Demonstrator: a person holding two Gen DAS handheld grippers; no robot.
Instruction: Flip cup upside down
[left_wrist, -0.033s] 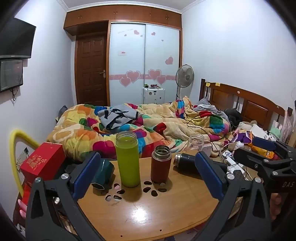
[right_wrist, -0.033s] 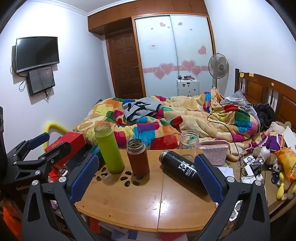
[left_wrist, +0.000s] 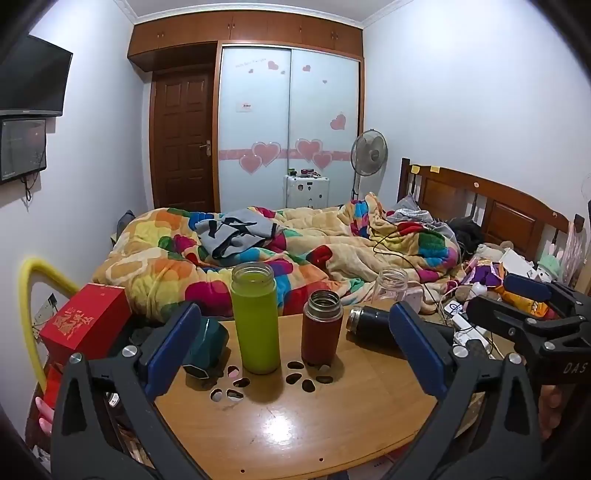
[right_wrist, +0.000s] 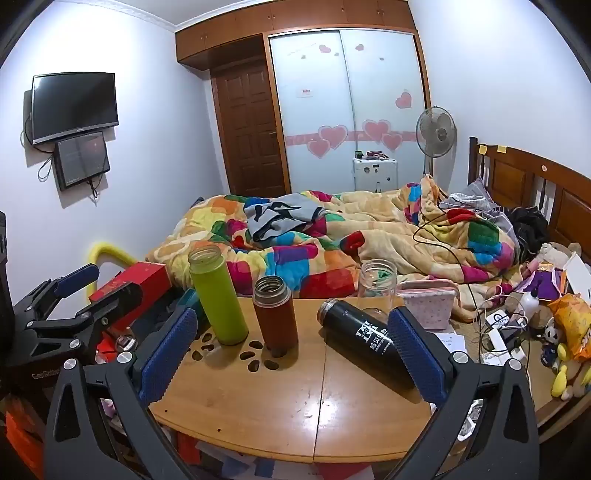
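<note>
Right wrist, black cup (right_wrist: 364, 341) lying beyond open right claw (right_wrist: 291, 352)

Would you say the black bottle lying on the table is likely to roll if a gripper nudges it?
Probably: the black bottle lies on its side on the smooth wooden table, so its round body could roll. Its glossy shell looks slippery. It looks like metal, so likely rigid; its weight cannot be judged.

The black flask (left_wrist: 373, 325) is partly hidden behind a blue pad; its label (right_wrist: 375, 334) is too small to read.
</note>
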